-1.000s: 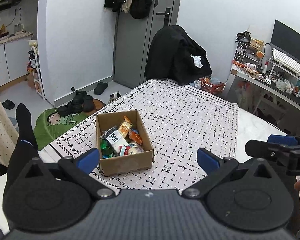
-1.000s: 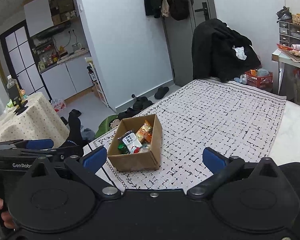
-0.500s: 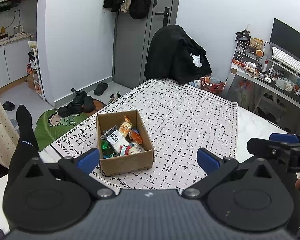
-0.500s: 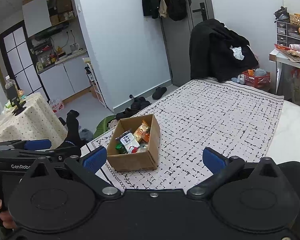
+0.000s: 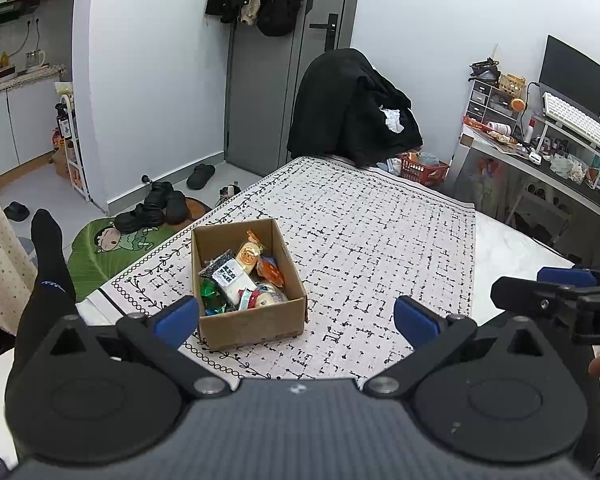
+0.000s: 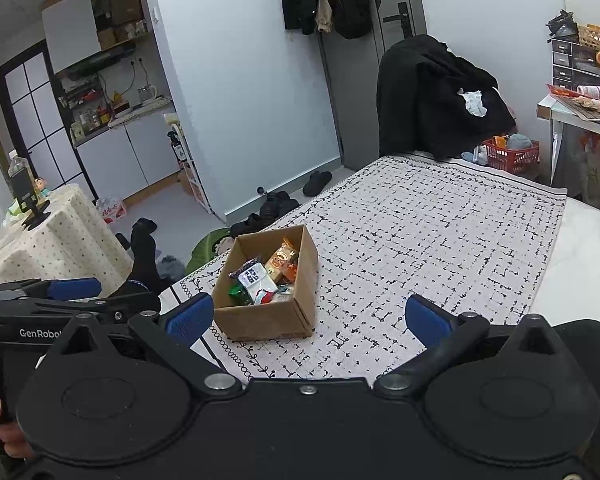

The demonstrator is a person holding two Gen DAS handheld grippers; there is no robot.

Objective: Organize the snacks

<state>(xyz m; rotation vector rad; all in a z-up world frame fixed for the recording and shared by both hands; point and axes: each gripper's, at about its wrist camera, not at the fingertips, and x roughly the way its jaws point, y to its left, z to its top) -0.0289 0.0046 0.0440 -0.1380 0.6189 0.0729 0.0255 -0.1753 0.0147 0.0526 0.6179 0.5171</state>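
Note:
An open cardboard box (image 5: 252, 322) stands on the patterned tablecloth (image 5: 380, 240) near the table's left edge. Several wrapped snacks (image 5: 240, 276) lie inside it. The box also shows in the right wrist view (image 6: 260, 322), with the snacks (image 6: 266, 276) in it. My left gripper (image 5: 296, 316) is open and empty, held back from the box and above the table's near edge. My right gripper (image 6: 308, 316) is open and empty, at a similar distance, to the right of the left one. Nothing lies between the fingers of either.
A chair draped with black clothes (image 5: 352, 108) stands at the table's far end. A cluttered desk (image 5: 540, 152) with a keyboard is at the right. Shoes (image 5: 156, 208) and a green mat lie on the floor left. A dotted side table (image 6: 40, 240) stands far left.
Both grippers have drifted slightly, so the box sits a touch further right in the right wrist view. Both stay open and empty. Nothing on the table has moved.

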